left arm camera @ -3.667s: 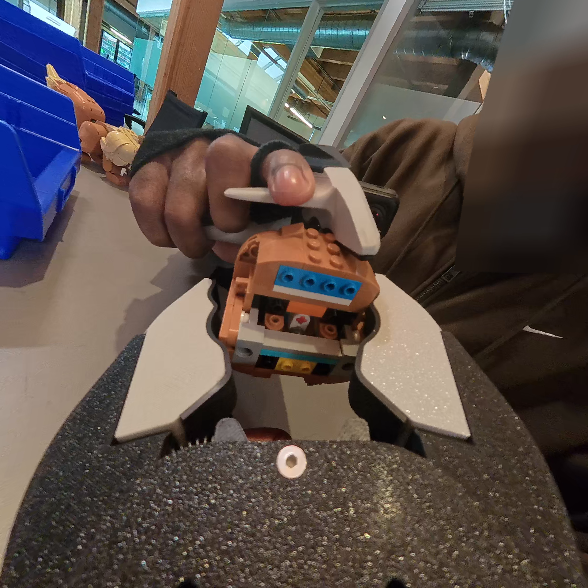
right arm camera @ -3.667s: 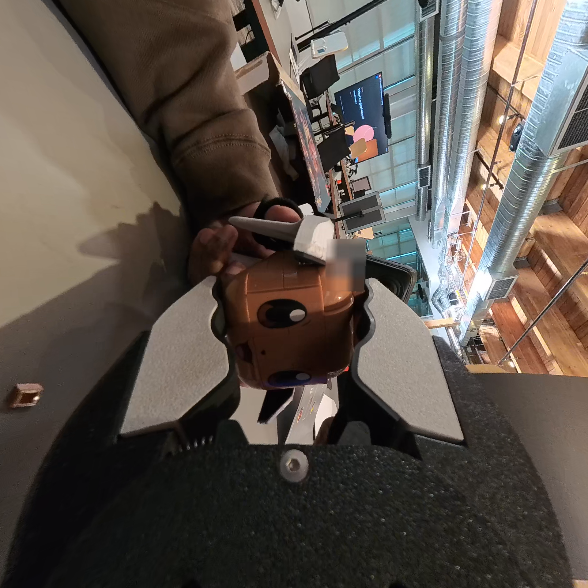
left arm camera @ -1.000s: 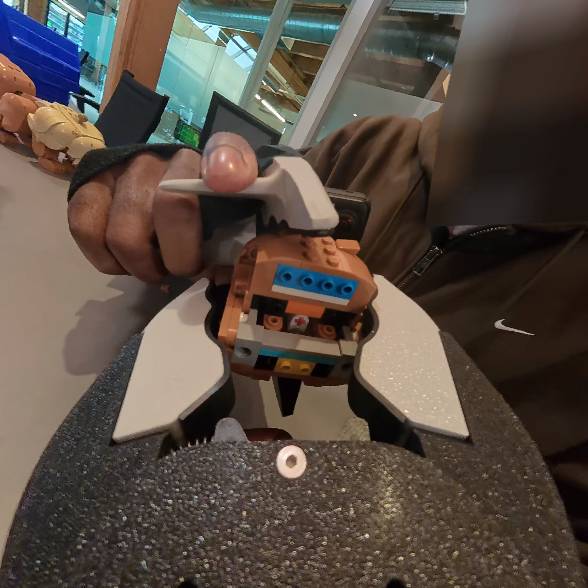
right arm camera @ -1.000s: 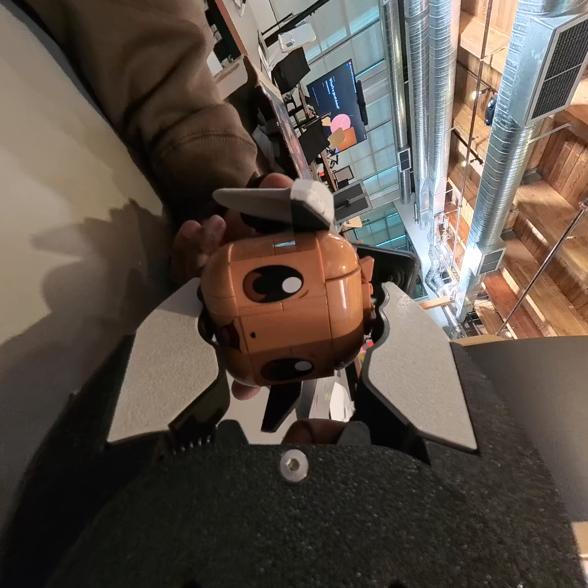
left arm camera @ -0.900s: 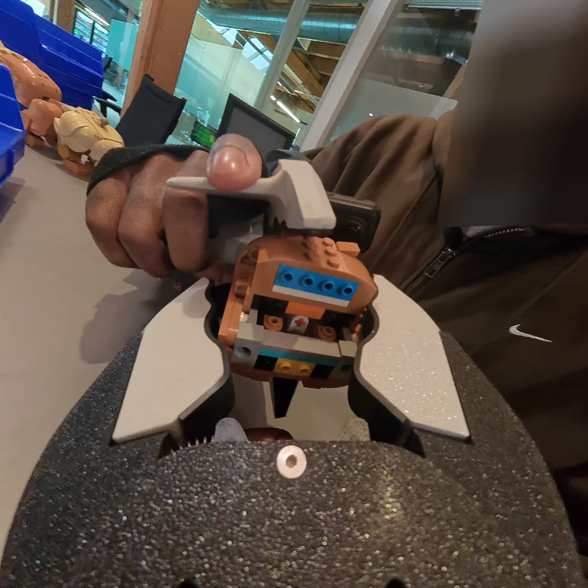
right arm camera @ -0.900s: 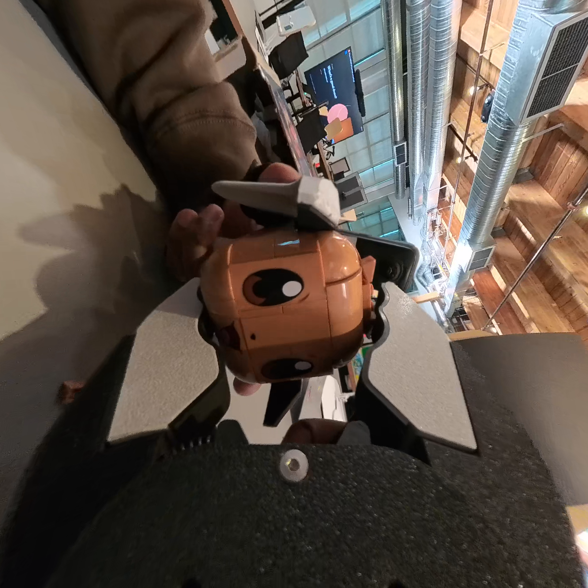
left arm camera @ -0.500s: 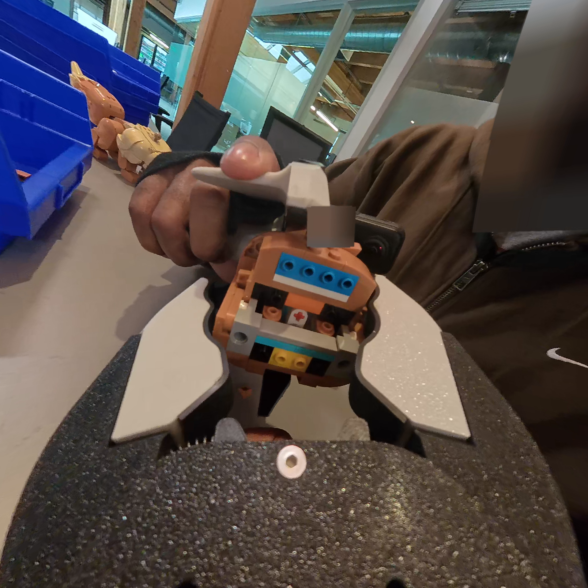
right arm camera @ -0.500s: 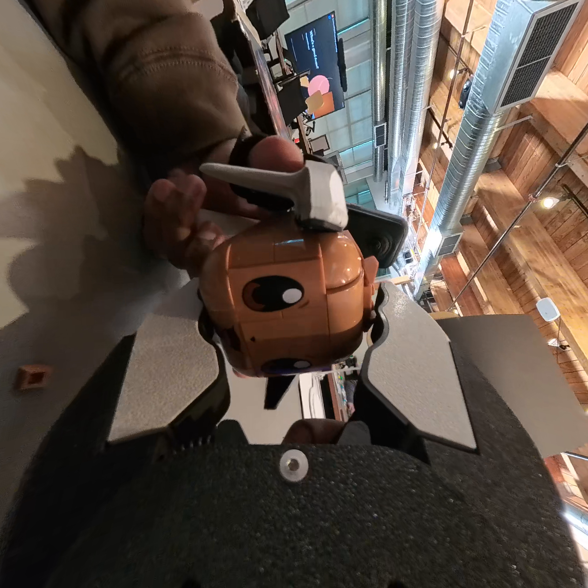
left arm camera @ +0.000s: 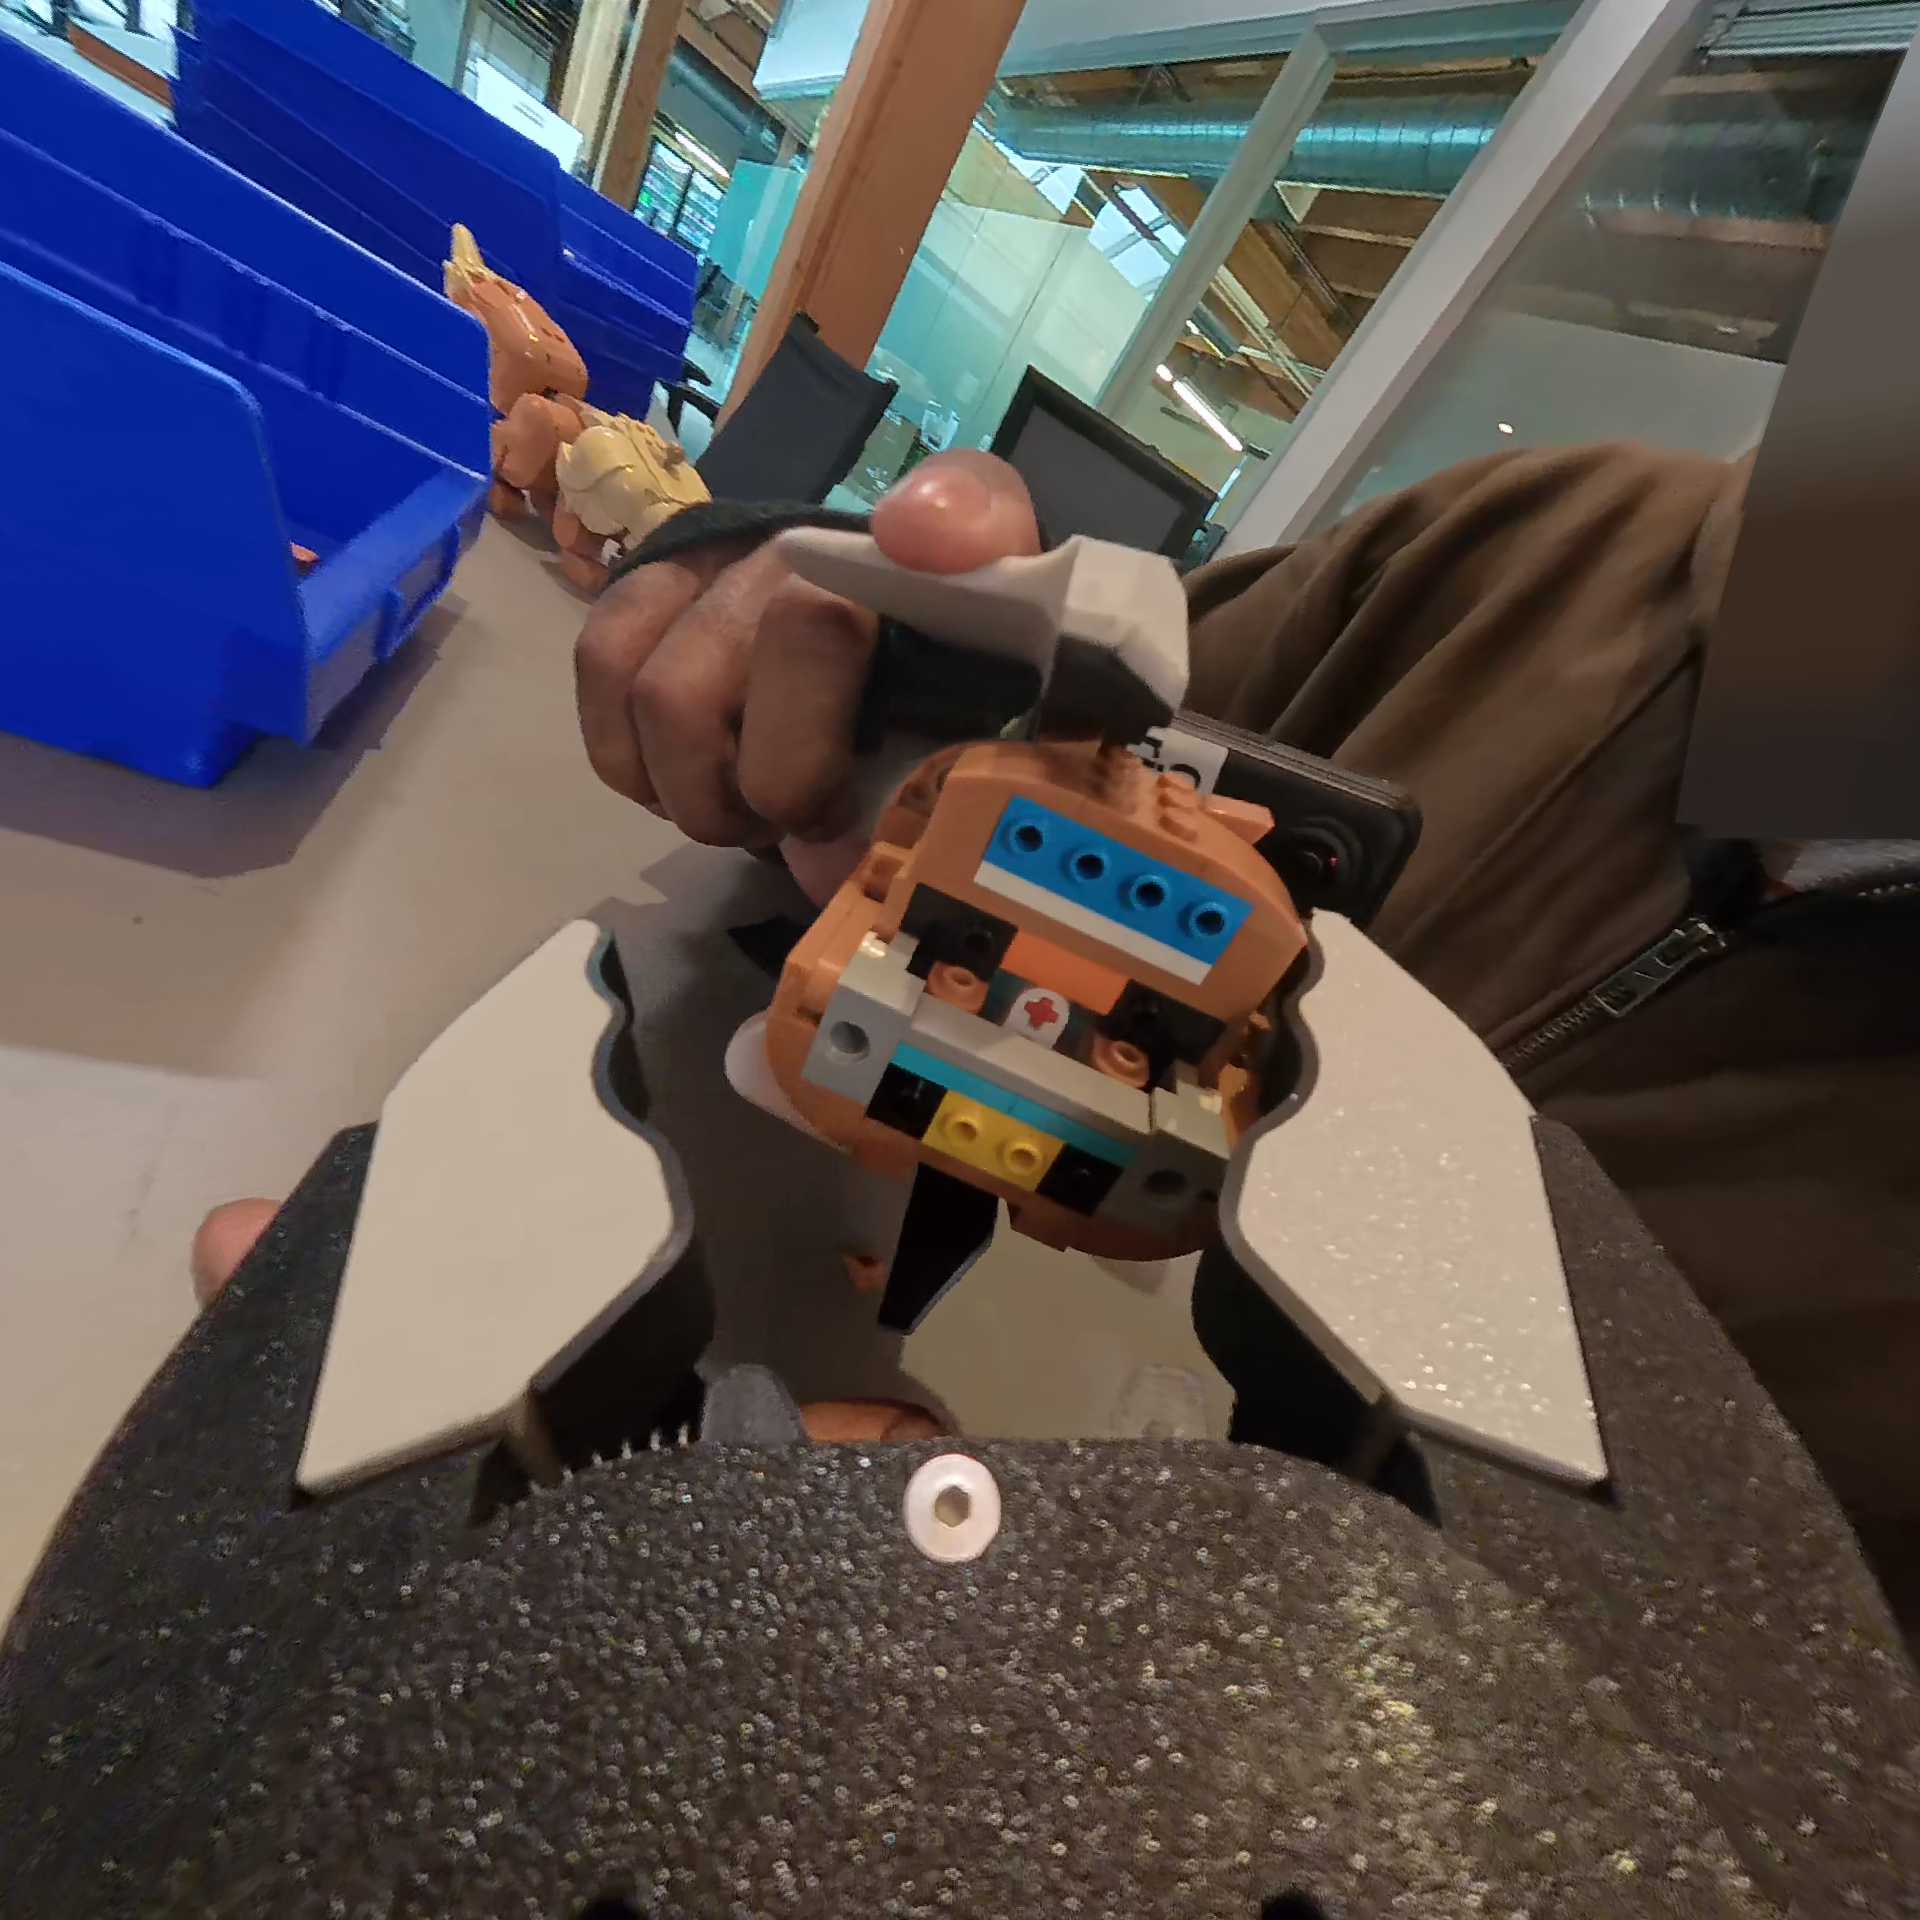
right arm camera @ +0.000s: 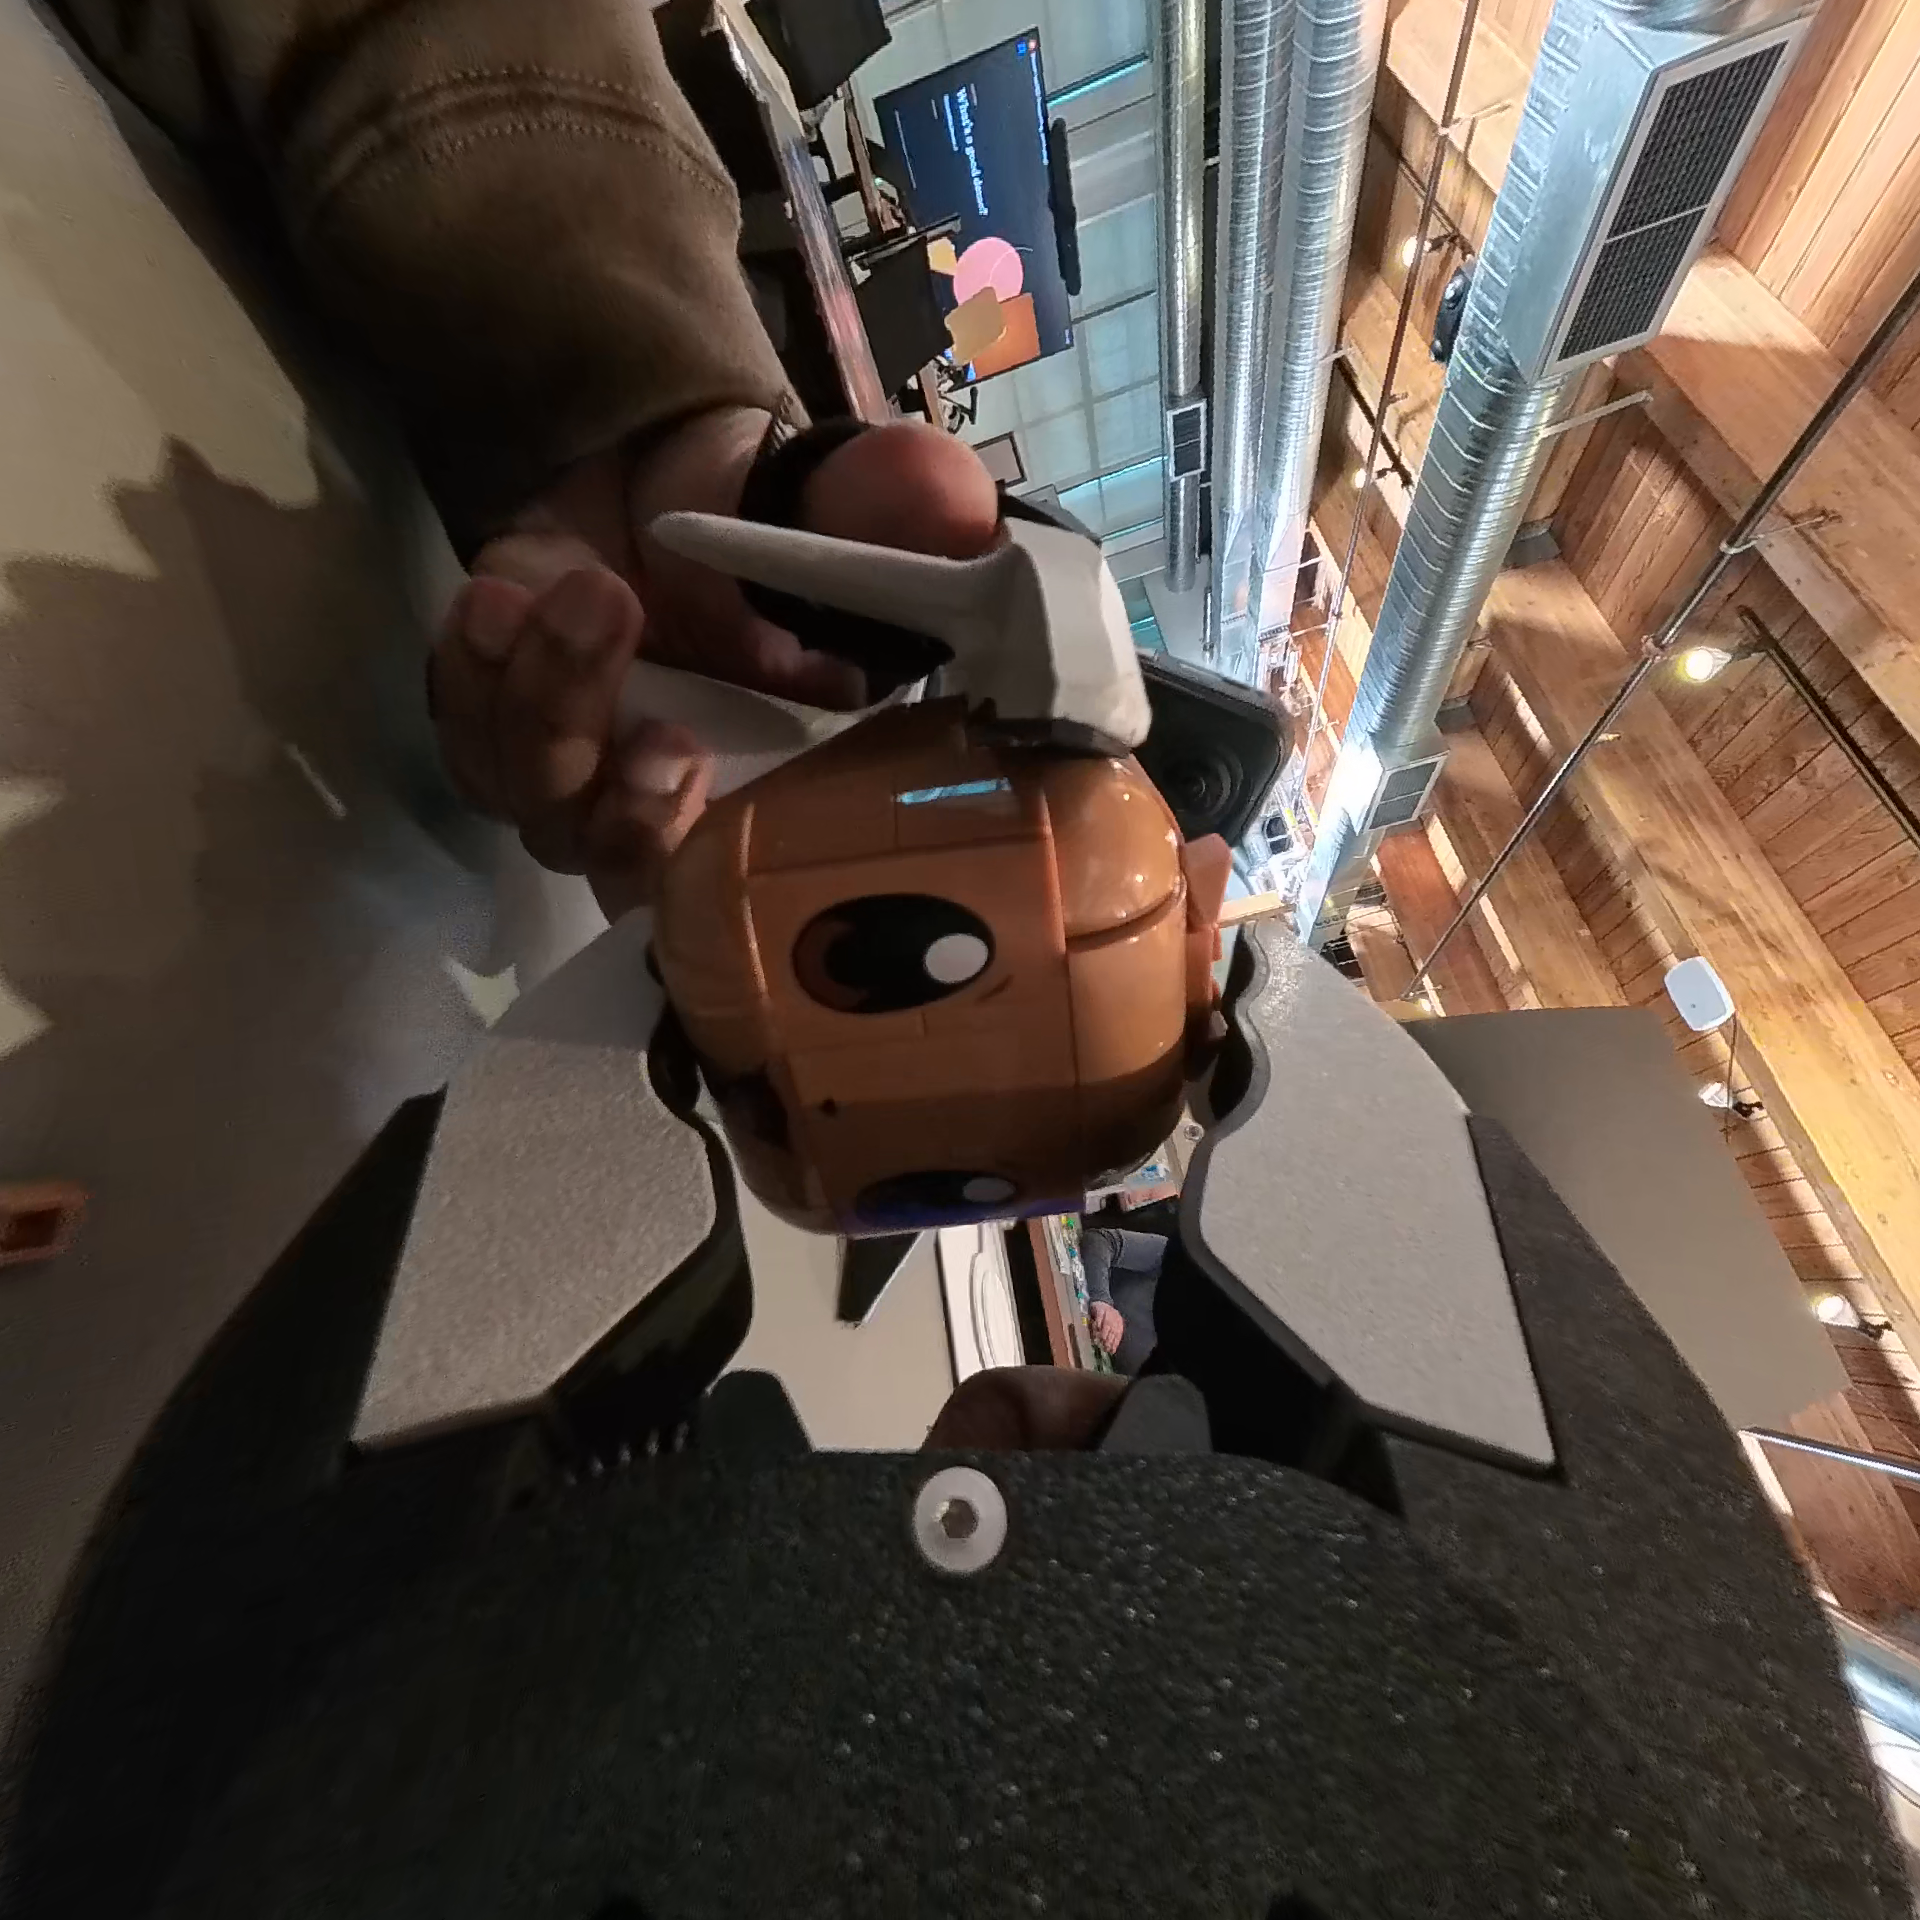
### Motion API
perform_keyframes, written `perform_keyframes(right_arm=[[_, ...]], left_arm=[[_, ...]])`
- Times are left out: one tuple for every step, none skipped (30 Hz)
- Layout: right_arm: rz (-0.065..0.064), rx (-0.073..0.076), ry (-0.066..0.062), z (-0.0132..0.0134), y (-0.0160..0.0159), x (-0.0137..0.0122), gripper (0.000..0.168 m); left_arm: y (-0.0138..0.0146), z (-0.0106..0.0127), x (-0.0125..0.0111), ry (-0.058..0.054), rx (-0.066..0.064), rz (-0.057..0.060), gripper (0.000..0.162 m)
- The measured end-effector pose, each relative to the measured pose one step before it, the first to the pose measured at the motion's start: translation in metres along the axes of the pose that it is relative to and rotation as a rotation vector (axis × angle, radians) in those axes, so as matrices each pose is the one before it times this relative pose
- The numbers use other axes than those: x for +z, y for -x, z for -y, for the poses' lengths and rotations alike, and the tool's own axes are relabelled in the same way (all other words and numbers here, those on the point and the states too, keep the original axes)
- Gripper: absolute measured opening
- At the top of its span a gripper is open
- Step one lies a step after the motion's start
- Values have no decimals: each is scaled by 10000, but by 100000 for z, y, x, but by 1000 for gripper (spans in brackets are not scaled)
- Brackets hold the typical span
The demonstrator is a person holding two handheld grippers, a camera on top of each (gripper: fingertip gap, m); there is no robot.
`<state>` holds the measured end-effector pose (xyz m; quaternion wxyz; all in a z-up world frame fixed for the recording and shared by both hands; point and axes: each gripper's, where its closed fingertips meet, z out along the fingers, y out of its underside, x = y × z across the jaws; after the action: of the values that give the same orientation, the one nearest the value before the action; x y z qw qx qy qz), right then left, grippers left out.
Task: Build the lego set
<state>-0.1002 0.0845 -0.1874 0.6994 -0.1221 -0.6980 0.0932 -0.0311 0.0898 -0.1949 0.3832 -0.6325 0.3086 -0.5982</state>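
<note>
A brown lego head (left arm camera: 1039, 997) faces me from behind in the left wrist view, showing blue, yellow, grey and black inner bricks. In the right wrist view (right arm camera: 935, 997) I see its smooth face with two cartoon eyes. My right gripper (right arm camera: 951, 966) is shut on the head's sides and holds it in the air. My left gripper (left arm camera: 956, 935) is open around the head, with a gap at its left finger. The right gripper's fingers (left arm camera: 1101, 613) show above and below the head in the left wrist view.
Blue storage bins (left arm camera: 208, 520) stand at the left on the grey table (left arm camera: 260, 987). Brown and cream lego animal builds (left arm camera: 613, 488) stand behind them. A small brown piece (right arm camera: 31, 1221) lies on the table. A person in a brown jacket (left arm camera: 1507, 675) holds both grippers. Left tips to right tips: about 4 cm.
My left gripper's jaws have spread and let go of the head. The right gripper still holds it. Both views have swung, and the blue bins have come into the left wrist view.
</note>
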Motion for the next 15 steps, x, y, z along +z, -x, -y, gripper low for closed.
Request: perform_keyframes(right_arm=[[-29, 28, 6, -49, -52, -2, 98], [-38, 15, 15, -48, -80, 1, 98], [-40, 7, 1, -24, -75, -9, 98], [-24, 7, 10, -39, -45, -6, 98], [-30, 3, 10, -31, -42, 4, 98], [-44, -5, 13, -29, -54, 1, 98], [-74, -9, 5, -24, -119, -23, 97], [-68, 4, 9, -25, -142, -14, 97], [-42, 25, 35, -81, -121, -10, 98], [-27, 29, 18, -87, -77, -7, 97], [-2, 39, 17, -98, -31, 4, 97], [27, 49, 33, -103, 41, 31, 97], [22, 21, 51, -109, 63, 45, 97], [1, -19, 32, -65, 34, 16, 97], [0, -15, 14, -17, 21, 9, 97]], left_arm=[[123, 133, -21, -62, 63, 114, 119], [94, 147, -31, -74, 45, 89, 119], [111, 140, -20, -70, 26, 85, 121], [133, 96, -19, -60, 33, 93, 123], [96, 121, -50, -90, 43, 62, 124], [82, 121, -58, -87, 30, 40, 124], [72, 188, -106, -131, 17, 31, 124], [68, 326, -172, -215, 0, 8, 124], [16, 370, -201, -229, -8, -18, 124], [32, 340, -209, -198, -14, -7, 124], [6, 270, -170, -152, -29, -21, 124], [-47, 159, -88, -119, -65, -70, 124], [-14, -72, 11, 15, -57, -52, 123], [83, -258, 67, 136, 57, 48, 123], [107, -303, 82, 167, 132, 92, 123]])
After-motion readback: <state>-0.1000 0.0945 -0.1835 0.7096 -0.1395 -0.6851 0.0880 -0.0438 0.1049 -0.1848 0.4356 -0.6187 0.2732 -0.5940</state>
